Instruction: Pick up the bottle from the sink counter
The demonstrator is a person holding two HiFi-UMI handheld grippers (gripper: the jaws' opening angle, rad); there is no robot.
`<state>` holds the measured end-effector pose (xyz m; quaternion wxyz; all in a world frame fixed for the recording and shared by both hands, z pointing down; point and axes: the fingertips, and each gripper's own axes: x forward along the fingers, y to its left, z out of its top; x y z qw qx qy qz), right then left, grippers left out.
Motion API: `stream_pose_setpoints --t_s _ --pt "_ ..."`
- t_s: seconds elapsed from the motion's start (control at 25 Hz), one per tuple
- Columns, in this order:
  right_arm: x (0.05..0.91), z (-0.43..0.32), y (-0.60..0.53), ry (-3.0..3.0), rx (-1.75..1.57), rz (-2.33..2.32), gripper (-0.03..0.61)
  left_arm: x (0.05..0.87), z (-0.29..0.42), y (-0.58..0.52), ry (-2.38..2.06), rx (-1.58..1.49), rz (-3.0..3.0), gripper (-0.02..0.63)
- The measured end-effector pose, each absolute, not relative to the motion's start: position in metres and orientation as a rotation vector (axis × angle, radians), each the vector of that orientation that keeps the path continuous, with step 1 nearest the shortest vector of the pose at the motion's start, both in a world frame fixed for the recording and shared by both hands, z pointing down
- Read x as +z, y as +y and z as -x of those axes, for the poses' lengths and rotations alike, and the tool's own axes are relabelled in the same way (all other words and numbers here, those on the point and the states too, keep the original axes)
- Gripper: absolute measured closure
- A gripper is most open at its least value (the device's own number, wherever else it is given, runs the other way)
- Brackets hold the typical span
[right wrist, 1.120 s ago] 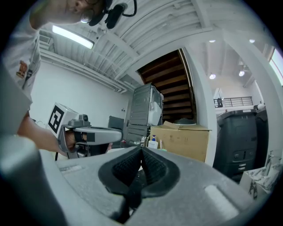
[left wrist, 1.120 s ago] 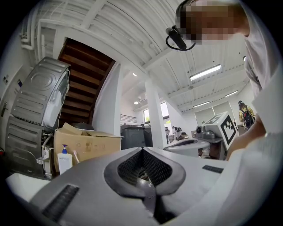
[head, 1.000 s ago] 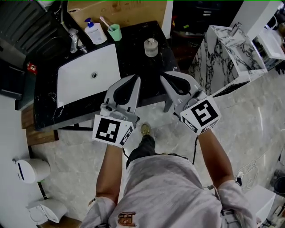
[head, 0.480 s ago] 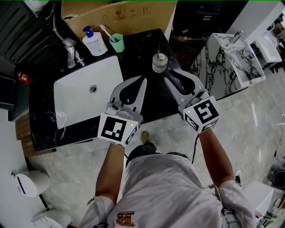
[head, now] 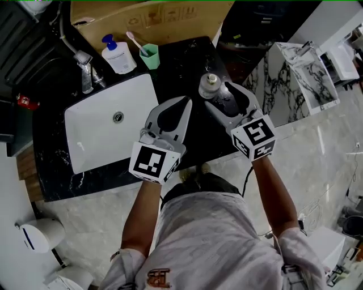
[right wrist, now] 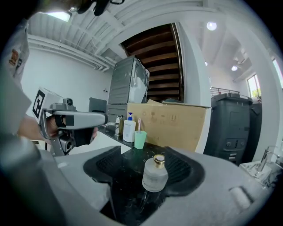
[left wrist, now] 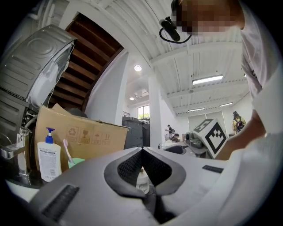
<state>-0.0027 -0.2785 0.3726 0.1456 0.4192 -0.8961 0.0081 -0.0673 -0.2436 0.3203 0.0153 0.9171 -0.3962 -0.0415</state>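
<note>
A small round frosted bottle [head: 209, 85] with a metal cap stands on the black marble counter [head: 178, 71], right of the sink. My right gripper [head: 218, 93] reaches over the counter edge and its jaws are opening. In the right gripper view the bottle [right wrist: 154, 175] stands upright between the two pads [right wrist: 177, 170], closer to the right one, and neither pad presses on it. My left gripper [head: 183, 102] hovers over the counter just left of the bottle, shut with nothing in it. The left gripper view shows the left gripper [left wrist: 142, 151] with the bottle [left wrist: 142, 179] glimpsed through the slit behind its tips.
A white sink basin [head: 110, 122] with a faucet [head: 85, 71] fills the counter's left half. A pump soap bottle [head: 118, 55] and a green cup with a toothbrush [head: 150, 55] stand at the back, before a cardboard box [head: 153, 17]. A marble-patterned block [head: 298, 71] stands to the right.
Both grippers have moved forward from in front of the counter to over it. The right gripper's jaws have spread and now sit either side of the bottle.
</note>
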Motion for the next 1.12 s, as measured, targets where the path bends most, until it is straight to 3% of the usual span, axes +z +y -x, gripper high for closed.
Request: stream_pose_setpoints --t_s 0.52,1.12 --pt "0.437 0.002 -0.333 -2.496 0.166 -1.124 0.206 0.338 0.061 -0.278 -1.271 -0.118 -2.811 0.614" --pt "0.484 0.016 -0.36 -2.425 0.276 -1.002 0.203 0.361 0.069 -0.296 -1.3 -0.064 -2.763 0.614"
